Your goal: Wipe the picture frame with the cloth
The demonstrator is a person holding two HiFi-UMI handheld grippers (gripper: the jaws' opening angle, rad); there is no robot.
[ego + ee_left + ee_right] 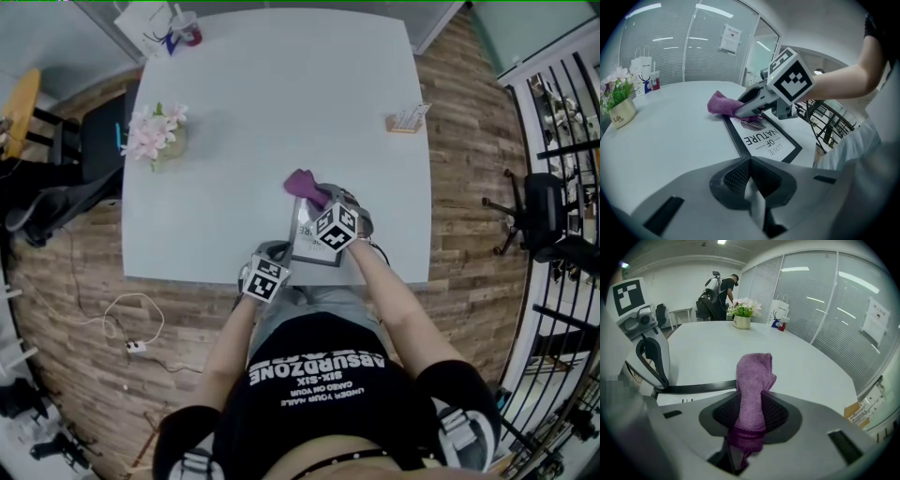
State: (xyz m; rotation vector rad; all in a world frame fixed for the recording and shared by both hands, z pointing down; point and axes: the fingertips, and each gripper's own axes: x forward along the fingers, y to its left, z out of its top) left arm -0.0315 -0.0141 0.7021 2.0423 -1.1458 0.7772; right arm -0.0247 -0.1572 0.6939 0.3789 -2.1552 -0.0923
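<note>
**Desk:** What does the head view give you?

**Me:** The picture frame (312,242) lies flat at the near edge of the table (234,112), close in where I can reach it. My right gripper (319,200) is over its far end, with the cloth (302,184) bunched at the tip. The left gripper (275,253) sits at the frame's near left corner.

**Desk:** And the left gripper view?

**Me:** Its jaws are pressed together with nothing between them. They point along the frame's (761,136) left edge. I'd say that gripper is there to stop the frame sliding, though I can't tell whether it actually touches.

**Desk:** Right gripper view?

**Me:** It's pinching the cloth (752,394), and a purple fold stands up out of the pads (a deep bite, so I doubt it pulls free under rubbing). The black frame edge (698,387) runs just beyond the jaws. With the cloth at the far end, I judge the strokes should come back toward me.
</note>
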